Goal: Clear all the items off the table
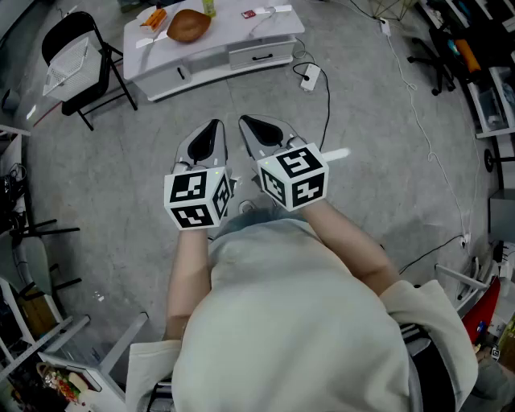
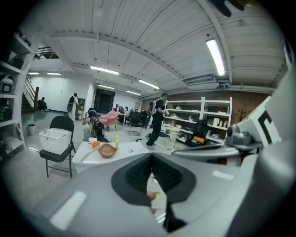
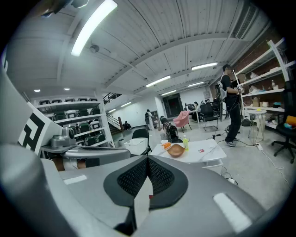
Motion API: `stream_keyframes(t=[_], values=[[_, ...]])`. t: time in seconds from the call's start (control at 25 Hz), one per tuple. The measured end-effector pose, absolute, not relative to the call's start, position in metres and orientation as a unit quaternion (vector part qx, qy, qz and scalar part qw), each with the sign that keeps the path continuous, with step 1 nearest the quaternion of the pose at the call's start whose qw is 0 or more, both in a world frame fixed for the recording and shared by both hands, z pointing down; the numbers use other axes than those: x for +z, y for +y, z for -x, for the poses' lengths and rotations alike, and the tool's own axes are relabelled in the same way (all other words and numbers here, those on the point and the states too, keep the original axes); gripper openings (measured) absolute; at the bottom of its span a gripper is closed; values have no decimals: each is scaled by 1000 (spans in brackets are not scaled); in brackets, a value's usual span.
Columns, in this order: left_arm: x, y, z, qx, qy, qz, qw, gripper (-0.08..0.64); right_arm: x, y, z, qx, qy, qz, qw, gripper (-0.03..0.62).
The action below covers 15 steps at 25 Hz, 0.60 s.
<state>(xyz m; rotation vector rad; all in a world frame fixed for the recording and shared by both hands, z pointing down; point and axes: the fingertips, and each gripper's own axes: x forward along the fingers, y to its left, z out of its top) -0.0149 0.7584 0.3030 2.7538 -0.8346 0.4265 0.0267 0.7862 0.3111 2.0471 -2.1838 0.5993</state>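
Both clenched and empty, the left gripper [image 1: 213, 129] and right gripper [image 1: 251, 125] should close on the low white table [image 1: 265, 32], then open before reaching the brown round bowl [image 1: 188, 26] toward its left edge.

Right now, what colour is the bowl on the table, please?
The bowl is brown, clearest in the head view.

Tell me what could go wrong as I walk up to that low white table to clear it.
1. A white power strip and a black cable lie on the floor before the low white table: a foot could catch them.
2. The left gripper and right gripper are both shut and empty; open them before reaching.
3. The yellow-green bottle stands close beside the wide brown bowl and might be tipped.
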Motion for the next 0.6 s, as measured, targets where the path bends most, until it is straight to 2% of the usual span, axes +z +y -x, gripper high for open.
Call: stream_keyframes(t=[0.4, 0.6], values=[[303, 762, 21, 141, -284, -941, 121, 8, 313, 791, -17, 191, -718, -667, 53, -3], [300, 756, 28, 136, -289, -940, 119, 8, 314, 786, -11, 203, -718, -665, 36, -3]])
